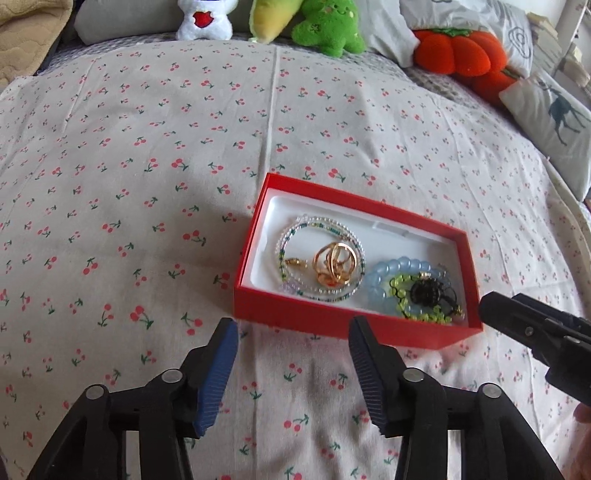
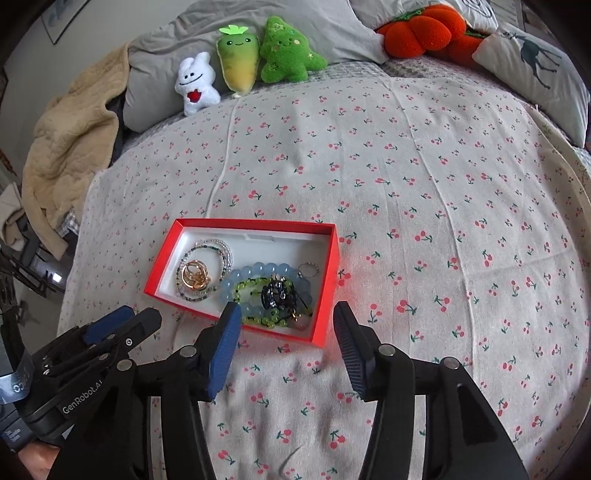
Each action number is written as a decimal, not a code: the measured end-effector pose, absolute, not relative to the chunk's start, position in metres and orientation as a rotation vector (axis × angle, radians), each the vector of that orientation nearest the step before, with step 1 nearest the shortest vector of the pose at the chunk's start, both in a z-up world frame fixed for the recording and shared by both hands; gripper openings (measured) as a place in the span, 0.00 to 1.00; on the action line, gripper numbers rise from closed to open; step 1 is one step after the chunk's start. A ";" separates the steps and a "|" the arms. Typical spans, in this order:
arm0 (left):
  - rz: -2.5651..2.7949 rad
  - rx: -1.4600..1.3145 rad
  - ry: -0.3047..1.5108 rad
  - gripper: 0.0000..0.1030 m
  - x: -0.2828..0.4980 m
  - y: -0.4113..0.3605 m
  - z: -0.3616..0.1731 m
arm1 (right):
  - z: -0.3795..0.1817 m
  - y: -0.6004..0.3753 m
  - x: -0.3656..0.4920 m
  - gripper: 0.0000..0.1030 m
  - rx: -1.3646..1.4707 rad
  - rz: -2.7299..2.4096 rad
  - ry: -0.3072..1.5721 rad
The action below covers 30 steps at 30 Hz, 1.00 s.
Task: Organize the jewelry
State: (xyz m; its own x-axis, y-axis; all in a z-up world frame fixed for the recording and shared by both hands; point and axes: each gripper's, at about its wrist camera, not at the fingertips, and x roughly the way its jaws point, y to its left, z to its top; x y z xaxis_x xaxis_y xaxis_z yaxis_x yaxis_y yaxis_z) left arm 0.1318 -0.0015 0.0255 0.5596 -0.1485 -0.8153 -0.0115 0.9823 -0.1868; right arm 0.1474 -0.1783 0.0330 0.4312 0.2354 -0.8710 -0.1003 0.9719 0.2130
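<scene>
A red box (image 1: 332, 325) with a white lining lies on the cherry-print bedsheet; it also shows in the right wrist view (image 2: 325, 291). Inside lie a clear beaded necklace (image 1: 295, 230), gold rings (image 1: 336, 264), a light blue bead bracelet (image 1: 388, 271), a green bead bracelet (image 1: 400, 282) and a black piece (image 1: 424, 293). My left gripper (image 1: 293, 328) is open and empty just in front of the box. My right gripper (image 2: 286, 314) is open and empty at the box's near right corner.
Plush toys (image 2: 236, 70) line the far edge of the bed. An orange pumpkin cushion (image 2: 421, 31) and a deer-print pillow (image 2: 535, 70) lie at the back right. A beige blanket (image 2: 62, 147) hangs off the left side.
</scene>
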 end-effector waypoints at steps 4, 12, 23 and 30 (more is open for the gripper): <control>-0.039 -0.110 0.971 0.74 0.110 -0.006 0.027 | 0.040 -0.183 0.127 0.61 0.098 0.197 1.104; 0.021 0.000 0.967 1.00 0.068 -0.015 0.025 | 0.038 -0.188 0.084 0.87 0.016 0.165 1.150; 0.062 -0.012 1.043 1.00 0.031 -0.004 0.006 | 0.024 -0.184 0.039 0.99 -0.111 0.131 1.176; 0.055 -0.002 1.057 1.00 0.027 -0.005 0.003 | 0.013 -0.172 0.027 1.00 -0.160 0.152 1.201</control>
